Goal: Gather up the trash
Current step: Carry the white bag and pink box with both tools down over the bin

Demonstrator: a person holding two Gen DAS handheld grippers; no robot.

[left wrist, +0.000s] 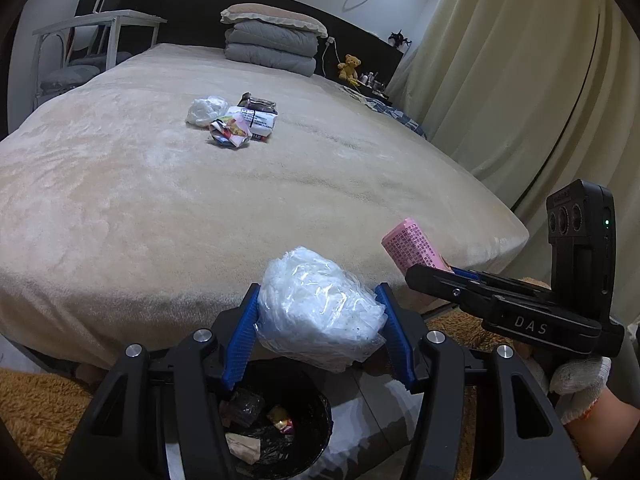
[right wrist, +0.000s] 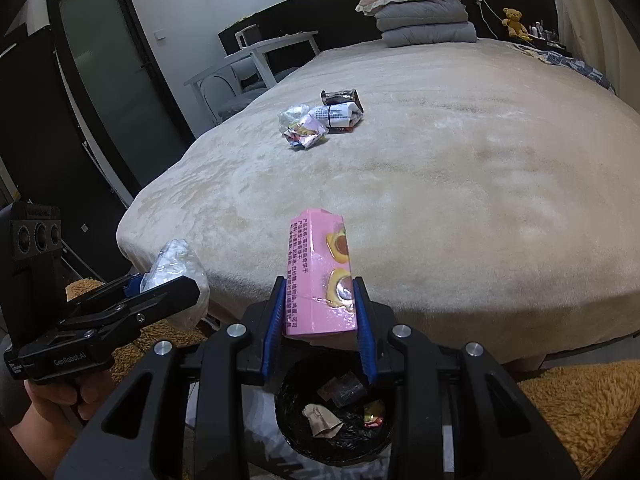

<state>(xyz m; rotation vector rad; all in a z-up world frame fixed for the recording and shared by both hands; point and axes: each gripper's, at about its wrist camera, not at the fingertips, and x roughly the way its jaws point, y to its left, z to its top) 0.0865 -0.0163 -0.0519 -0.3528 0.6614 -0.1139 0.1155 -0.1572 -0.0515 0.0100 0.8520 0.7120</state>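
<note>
My left gripper [left wrist: 318, 312] is shut on a crumpled clear plastic bag [left wrist: 320, 308], held over the foot of the bed just above a black-lined trash bin [left wrist: 308, 408]. My right gripper [right wrist: 319, 304] is shut on a pink snack box [right wrist: 320, 276], also above the trash bin [right wrist: 288, 412], which holds several wrappers. In the right wrist view the left gripper [right wrist: 160, 284] with its clear plastic bag [right wrist: 176, 260] shows at the left. In the left wrist view the right gripper [left wrist: 444, 270] holds the pink snack box [left wrist: 412, 246] at the right. More trash [left wrist: 234, 118] lies in a pile mid-bed.
The beige bed [left wrist: 160, 200] fills both views, with folded grey bedding and a pillow [left wrist: 276, 40] at its head. A white chair [left wrist: 80, 48] stands at the bed's far side, curtains [left wrist: 520, 80] hang to the right. An orange shaggy rug [right wrist: 580, 400] flanks the bin. A dark door [right wrist: 108, 80] is left.
</note>
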